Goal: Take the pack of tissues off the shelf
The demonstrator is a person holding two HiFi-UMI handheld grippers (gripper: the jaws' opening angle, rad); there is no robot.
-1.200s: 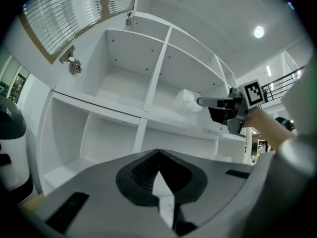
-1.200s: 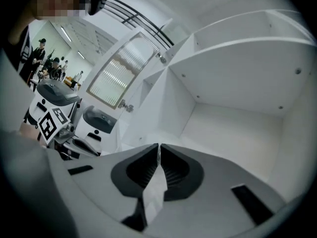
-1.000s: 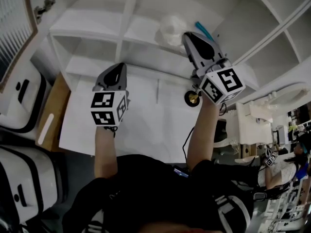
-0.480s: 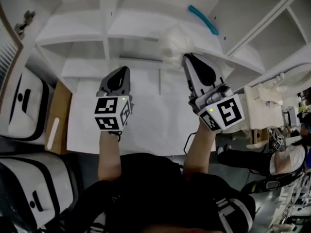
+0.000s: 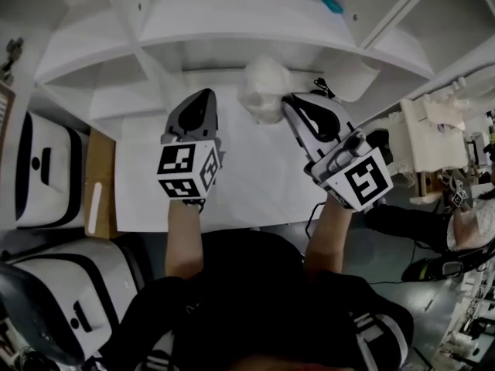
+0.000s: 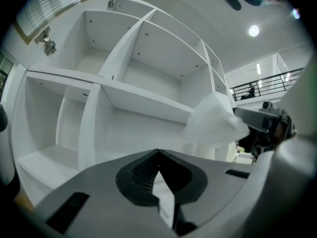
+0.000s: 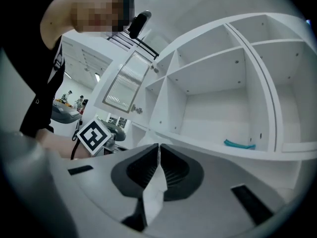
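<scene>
The pack of tissues (image 5: 261, 93) is a soft white bundle in crinkled wrapping. It hangs in the air in front of the white shelf (image 5: 232, 23), just past the front edge of one board and resting on none of them. In the left gripper view it shows as a pale, puffy lump (image 6: 214, 123) in front of that board's edge.

The right claw (image 5: 288, 103) is clenched on the pack. In its own view a thin white flap of the wrapping (image 7: 153, 185) is pinched between the two dark ribbed pads, which meet at the tips. The bulk of the pack sticks out past the claw's tip, toward the left claw.

The left claw (image 5: 206, 97) is just beside the pack without touching it. It is clenched too, its tips together with nothing between them (image 6: 158, 151). It points at the open compartments.

Each claw carries a cube with black-and-white square markers, and the person's bare forearms run back to a black top.

A teal strip (image 7: 240, 144) lies on a higher board of the shelf, well apart from the pack. White cases with black trim (image 5: 42, 168) stand on the floor off to the left.
</scene>
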